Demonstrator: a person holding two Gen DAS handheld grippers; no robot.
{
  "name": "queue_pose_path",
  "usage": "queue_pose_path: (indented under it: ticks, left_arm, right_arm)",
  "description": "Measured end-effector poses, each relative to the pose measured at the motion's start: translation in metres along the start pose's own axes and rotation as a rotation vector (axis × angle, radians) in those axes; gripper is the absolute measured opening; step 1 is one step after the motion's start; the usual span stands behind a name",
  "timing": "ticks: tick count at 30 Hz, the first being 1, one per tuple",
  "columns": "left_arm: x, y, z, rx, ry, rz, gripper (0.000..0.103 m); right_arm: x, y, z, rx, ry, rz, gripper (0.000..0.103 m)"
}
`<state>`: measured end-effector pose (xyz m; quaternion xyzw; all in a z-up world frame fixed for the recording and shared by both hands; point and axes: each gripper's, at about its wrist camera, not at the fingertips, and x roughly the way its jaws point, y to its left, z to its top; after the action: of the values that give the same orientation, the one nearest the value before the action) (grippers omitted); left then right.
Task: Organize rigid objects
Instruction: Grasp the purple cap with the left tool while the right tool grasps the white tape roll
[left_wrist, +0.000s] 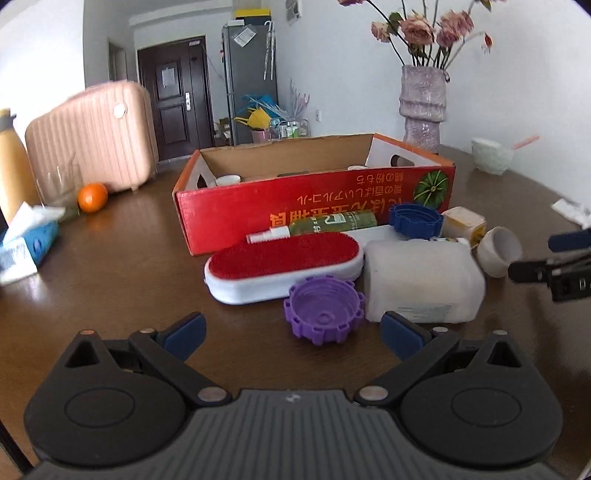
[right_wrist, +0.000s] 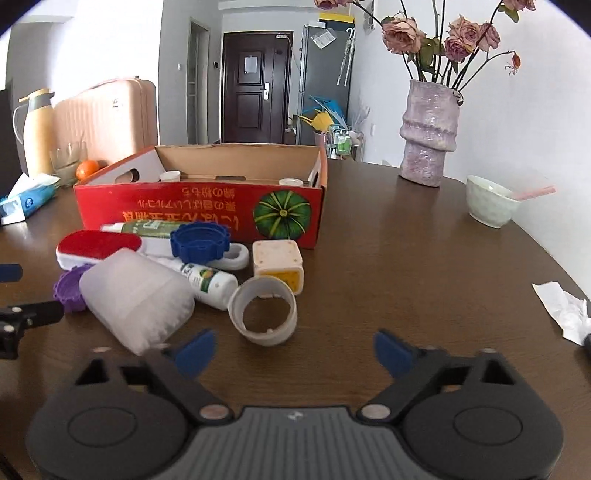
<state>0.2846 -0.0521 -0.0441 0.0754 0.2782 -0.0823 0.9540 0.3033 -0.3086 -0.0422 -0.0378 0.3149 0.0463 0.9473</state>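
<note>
Jaws on both tools stand wide apart and hold nothing: the left gripper (left_wrist: 291, 334) hangs just short of the purple cap (left_wrist: 324, 312), the right gripper (right_wrist: 295, 350) just short of the open white ring cup (right_wrist: 264, 312), with bare brown surface (right_wrist: 406, 277) between its blue pads. Both tools point forward and down toward the pile. Judgement on handling: purple cap is light, stiff plastic with a notched rim, best pinched across opposite notches; ring cup is thin-walled and may roll or flex, so pinch across the rim gently. Translucent jug (left_wrist: 421, 280) lies on its side touching the cap; bulky, smooth, probably empty and light, likely wider than an easy pinch, so take it at the narrower end. Behind these lie the red-faced lint brush (left_wrist: 284, 264), a blue cap (left_wrist: 415, 219), a green spray bottle (left_wrist: 332, 225) and a small square tub (right_wrist: 277, 264). Beyond, the red cardboard box (left_wrist: 314, 199) stands open, a couple of small white pots already inside; it looks like the destination.
</note>
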Motion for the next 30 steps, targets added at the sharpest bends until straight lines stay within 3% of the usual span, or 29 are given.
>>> queue_pose_path:
  ticks: [3,11,14,24,25,26,27,30]
  left_arm:
    - [0.009,-0.002,0.004,0.02,0.015,-0.022,0.094]
    - [0.026,-0.003,0.01,0.002,0.069,-0.057,0.073]
    - [0.03,-0.003,0.009,-0.006,0.087,-0.067,0.054]
    - [-0.006,-0.009,-0.002,-0.011,0.035,-0.036,0.054]
    - [-0.015,-0.008,-0.004,-0.019,0.019,-0.034,0.054]
    - [-0.022,-0.008,-0.005,-0.027,0.005,-0.033,0.054]
    - [-0.029,-0.007,-0.006,-0.035,-0.008,-0.028,0.054]
    - [-0.053,-0.007,-0.009,-0.05,-0.057,-0.011,0.054]
  right_arm:
    - [0.007,0.003,0.003,0.006,-0.004,0.034,0.075]
    - [0.015,0.004,0.005,0.035,-0.01,0.014,0.048]
    - [0.015,0.001,0.003,0.052,-0.009,0.011,0.041]
    - [-0.022,0.008,-0.004,0.031,-0.075,0.002,0.039]
    - [-0.029,0.009,-0.006,0.033,-0.087,0.004,0.036]
    - [-0.036,0.011,-0.008,0.037,-0.097,0.008,0.023]
    - [-0.042,0.012,-0.011,0.043,-0.1,0.014,0.018]
    - [-0.055,0.017,-0.02,0.045,-0.104,0.03,0.015]
